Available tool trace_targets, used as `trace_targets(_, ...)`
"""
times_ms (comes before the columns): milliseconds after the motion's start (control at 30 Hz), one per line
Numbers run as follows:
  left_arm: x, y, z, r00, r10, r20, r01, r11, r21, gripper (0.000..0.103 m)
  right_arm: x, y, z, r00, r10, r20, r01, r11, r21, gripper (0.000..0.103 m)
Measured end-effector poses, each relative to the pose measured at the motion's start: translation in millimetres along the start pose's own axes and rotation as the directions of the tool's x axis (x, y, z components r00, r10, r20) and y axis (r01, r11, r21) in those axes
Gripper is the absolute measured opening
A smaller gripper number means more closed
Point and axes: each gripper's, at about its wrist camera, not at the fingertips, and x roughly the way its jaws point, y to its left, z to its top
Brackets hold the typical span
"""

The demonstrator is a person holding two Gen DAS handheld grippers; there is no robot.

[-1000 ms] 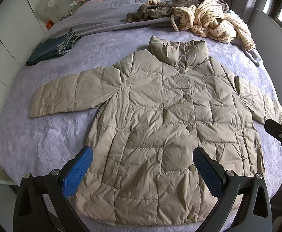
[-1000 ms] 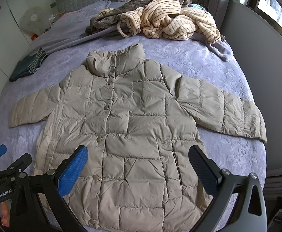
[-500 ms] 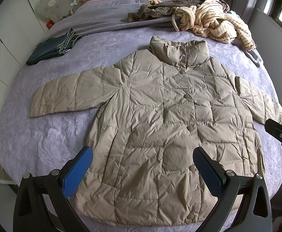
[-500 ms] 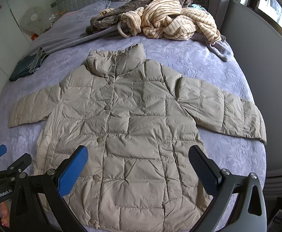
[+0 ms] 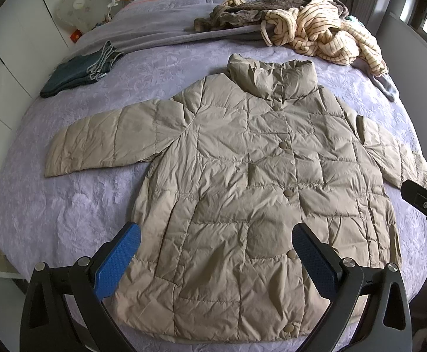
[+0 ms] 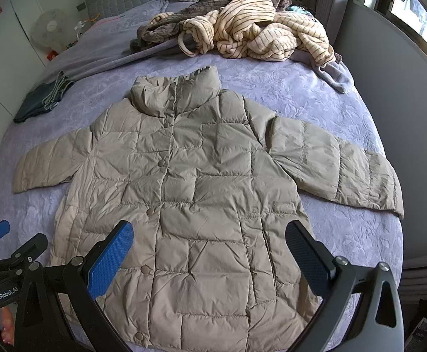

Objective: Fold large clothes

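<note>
Where right-view sleeve [image 6: 339, 170] unclipped, full

Left gripper [image 5: 216, 259]: black frame, two angled arms, each with a triangular cut-out. Finger pads [image 5: 116, 261] blue, fine dotted texture. Round silver screws on the arm tops. Right gripper [image 6: 209, 259]: same build; right-side pad reads darker, in shade. Seen from the right wrist, the left unit's black body carries white "GenRobot.AI" lettering. Bare fingertips, painted nails, at the lower left corner there.
</note>
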Motion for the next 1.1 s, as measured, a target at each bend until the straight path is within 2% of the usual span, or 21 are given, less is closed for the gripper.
trace_targets(467,1,3,-6,1.0,0.001,-0.004,-0.001,1.0,-0.003,0.103,2,-1,0,1.0,0.001,-0.003,-0.001,1.0,0.003,0.103)
trace_targets(833,-2,9,-23,1.0,-0.001,-0.028,0.001,1.0,-0.012,0.103,7,0,1,1.0,0.009,-0.022,-0.009,1.0,0.015,0.103)
trace_targets(967,-1,12,-17,0.998,-0.02,-0.051,0.019,1.0,-0.019,0.103,18,-5,0,0.997,0.056,-0.052,-0.053,0.997,0.056,0.103)
trace_targets(1033,3,16,-20,0.997,-0.051,-0.065,0.049,0.998,-0.034,0.103,25,-10,-1,0.989,0.128,-0.074,-0.119,0.987,0.107,0.103)
trace_targets(1100,13,22,-7,0.995,-0.073,-0.075,0.069,0.996,-0.049,0.103,32,-14,-2,0.977,0.195,-0.089,-0.18,0.971,0.157,0.103)
